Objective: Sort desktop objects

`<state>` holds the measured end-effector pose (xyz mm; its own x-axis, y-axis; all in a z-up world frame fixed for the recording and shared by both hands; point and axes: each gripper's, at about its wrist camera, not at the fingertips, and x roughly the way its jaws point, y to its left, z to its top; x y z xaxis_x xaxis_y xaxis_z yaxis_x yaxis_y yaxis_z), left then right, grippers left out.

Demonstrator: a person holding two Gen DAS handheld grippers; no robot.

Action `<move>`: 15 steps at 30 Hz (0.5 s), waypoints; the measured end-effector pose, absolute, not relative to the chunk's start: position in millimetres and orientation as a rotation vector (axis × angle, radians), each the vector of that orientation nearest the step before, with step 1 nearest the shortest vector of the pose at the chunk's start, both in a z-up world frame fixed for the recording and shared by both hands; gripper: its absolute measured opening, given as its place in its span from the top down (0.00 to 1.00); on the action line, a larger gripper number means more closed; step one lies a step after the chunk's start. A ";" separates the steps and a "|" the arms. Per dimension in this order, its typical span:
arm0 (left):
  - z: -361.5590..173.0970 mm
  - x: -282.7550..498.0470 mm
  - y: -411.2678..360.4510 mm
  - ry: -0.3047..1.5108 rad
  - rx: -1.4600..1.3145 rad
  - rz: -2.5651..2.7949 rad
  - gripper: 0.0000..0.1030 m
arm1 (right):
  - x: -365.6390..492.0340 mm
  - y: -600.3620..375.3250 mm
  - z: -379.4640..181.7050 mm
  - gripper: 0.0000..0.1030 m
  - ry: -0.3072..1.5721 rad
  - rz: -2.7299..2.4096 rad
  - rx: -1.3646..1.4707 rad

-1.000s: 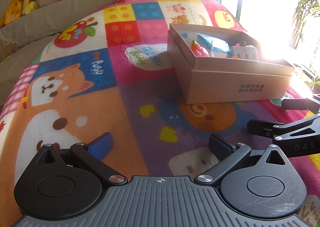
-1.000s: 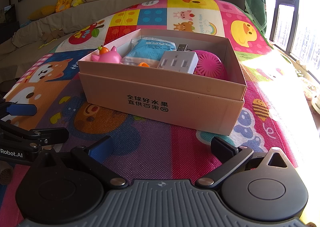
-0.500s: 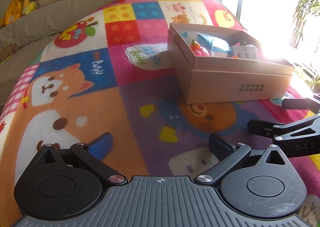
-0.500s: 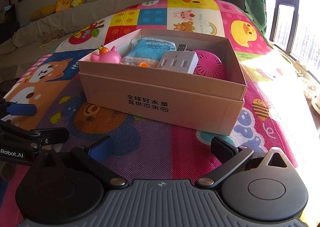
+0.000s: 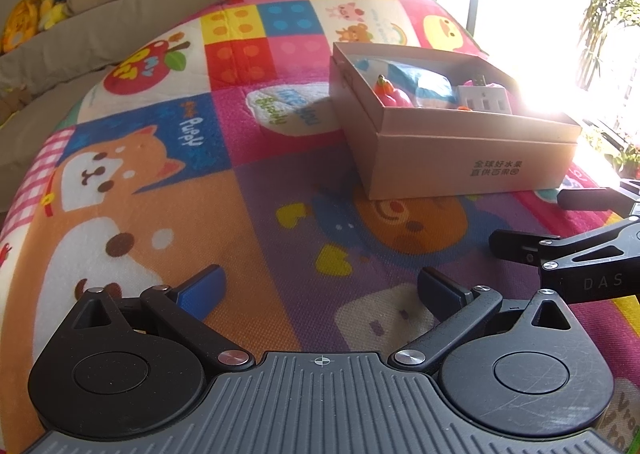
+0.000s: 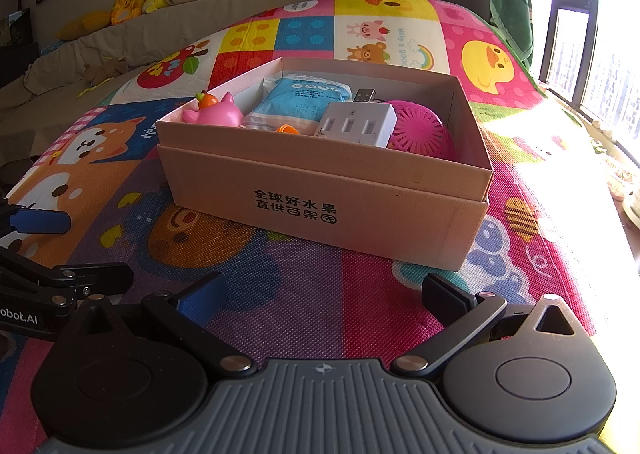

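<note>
Both the left hand-held gripper (image 5: 320, 290) and right hand-held gripper (image 6: 324, 292) gape apart, empty. The cardboard box (image 6: 320, 194) sits on the play mat (image 6: 280, 294)

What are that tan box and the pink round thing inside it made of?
The box looks like matte cardboard: flat tan walls, folded edges, printed lettering. The pink ball seems to be moulded plastic, judging by its evenly perforated lattice shell, though it is partly hidden.
</note>
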<state>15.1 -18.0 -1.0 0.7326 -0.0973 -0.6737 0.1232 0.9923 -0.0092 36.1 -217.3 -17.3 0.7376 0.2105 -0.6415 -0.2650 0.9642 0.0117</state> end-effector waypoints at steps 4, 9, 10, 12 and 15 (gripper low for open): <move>-1.2 15.0 -18.6 0.734 0.036 -0.118 0.00 | 36.9 -216.8 -16.0 0.00 0.694 0.261 -0.082; -1.2 15.3 -18.7 0.733 0.036 -0.119 0.00 | 36.0 -217.3 -17.2 0.00 0.694 0.261 -0.082; -1.2 15.3 -18.7 0.734 0.035 -0.119 0.00 | 37.0 -216.8 -15.9 0.00 0.694 0.261 -0.082; -1.3 15.3 -18.7 0.734 0.036 -0.119 0.00 | 36.0 -217.2 -17.2 0.00 0.694 0.261 -0.082; -1.3 15.3 -18.7 0.734 0.036 -0.119 0.00 | 36.0 -217.2 -17.2 0.00 0.694 0.261 -0.082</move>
<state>15.3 -18.7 -1.3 0.7362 -0.0956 -0.6699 0.1208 0.9926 -0.0089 36.0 -217.2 -17.2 0.7376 0.2104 -0.6416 -0.2650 0.9642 0.0116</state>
